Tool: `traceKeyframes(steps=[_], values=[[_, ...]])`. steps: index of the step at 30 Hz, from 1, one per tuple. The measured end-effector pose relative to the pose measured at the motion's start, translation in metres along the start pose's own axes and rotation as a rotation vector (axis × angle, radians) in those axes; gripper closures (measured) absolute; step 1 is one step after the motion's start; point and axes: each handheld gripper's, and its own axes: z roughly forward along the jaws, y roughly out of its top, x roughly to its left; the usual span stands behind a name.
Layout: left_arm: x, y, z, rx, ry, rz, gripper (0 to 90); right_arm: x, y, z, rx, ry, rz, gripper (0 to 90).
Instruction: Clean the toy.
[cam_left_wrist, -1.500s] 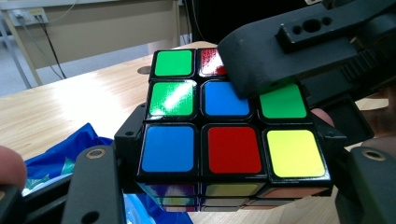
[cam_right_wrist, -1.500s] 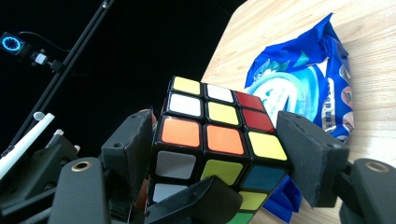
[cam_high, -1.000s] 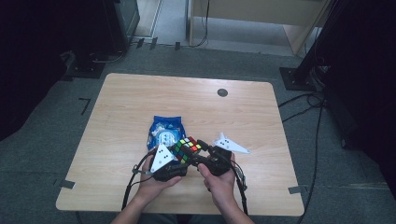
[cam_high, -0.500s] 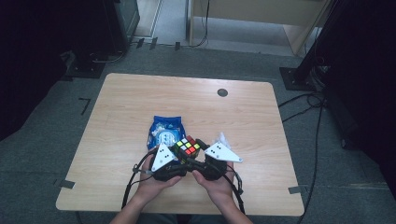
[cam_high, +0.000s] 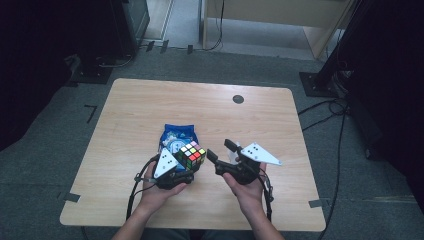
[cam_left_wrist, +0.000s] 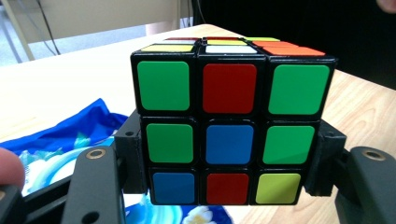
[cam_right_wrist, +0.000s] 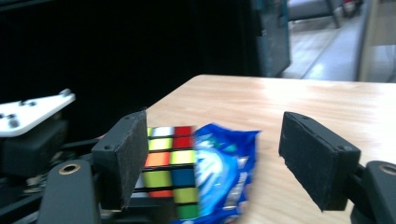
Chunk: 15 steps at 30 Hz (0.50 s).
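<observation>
Right gripper (cam_high: 219, 151) jaws just opening, empty, backed off puzzle cube (cam_high: 190, 154); left gripper (cam_high: 181, 167) clamps cube near table (cam_high: 150, 105) front edge; regrip likely next.

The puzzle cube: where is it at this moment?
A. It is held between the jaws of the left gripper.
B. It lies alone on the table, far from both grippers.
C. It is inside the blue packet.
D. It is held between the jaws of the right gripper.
A: in the left gripper view the left gripper has its two pads pressed on the sides of the puzzle cube, while the right gripper stands open and apart from it.
</observation>
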Motion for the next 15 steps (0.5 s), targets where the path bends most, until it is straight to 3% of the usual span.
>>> traceKeyframes(steps=[2, 5, 10, 13, 15], values=[[0.002, 0.0, -0.002, -0.005, 0.004, -0.007, 33.9, -0.01, 0.003, -0.003, -0.005, -0.019, 0.005, 27.4], [0.005, 0.001, -0.004, -0.007, 0.009, -0.008, 33.9, -0.026, 0.002, -0.004, 0.009, -0.08, -0.026, 29.7], [0.008, 0.001, -0.005, -0.007, 0.016, -0.017, 33.9, -0.055, -0.01, 0.001, 0.105, -0.181, -0.123, 33.4], [0.009, 0.001, -0.006, -0.005, 0.015, -0.019, 33.9, -0.073, -0.018, 0.004, 0.16, -0.195, -0.088, 35.3], [0.01, 0.001, -0.006, -0.006, 0.016, -0.022, 33.8, -0.082, -0.024, 0.006, 0.19, -0.212, -0.091, 36.3]])
